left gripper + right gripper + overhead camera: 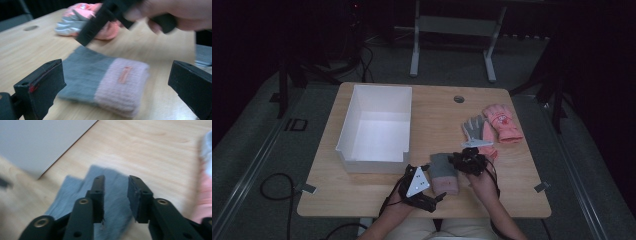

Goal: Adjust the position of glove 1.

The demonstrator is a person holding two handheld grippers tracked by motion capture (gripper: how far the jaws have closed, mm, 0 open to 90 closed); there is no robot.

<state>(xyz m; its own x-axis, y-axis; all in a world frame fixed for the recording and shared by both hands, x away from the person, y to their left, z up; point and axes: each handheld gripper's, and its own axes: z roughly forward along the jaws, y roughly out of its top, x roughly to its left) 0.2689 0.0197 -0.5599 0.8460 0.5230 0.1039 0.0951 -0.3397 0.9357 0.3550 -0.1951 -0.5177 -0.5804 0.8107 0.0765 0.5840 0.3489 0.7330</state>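
Glove (444, 173) lying flat on the wooden table (377, 192), grey at the finger end, pink knit at the cuff with a little orange tag, folded up into a neat block. Left gripper (428, 186) parked just beside it on the near side, jaws spread wide and nothing pinched, with the glove sitting right ahead between the two black pads (47, 82) but not touched. Right gripper (462, 161) hovering over the grey end, jaws a bit apart with a clear gap, gripping nothing, only grey fabric showing underneath in the right gripper view (116, 195). Blurry there, so no telling whether the tips brush the cloth. Off beyond the right gripper, more gloves (492, 127) in a small pile, pink and grey. White box (374, 127) out past the left gripper, well apart from the glove.
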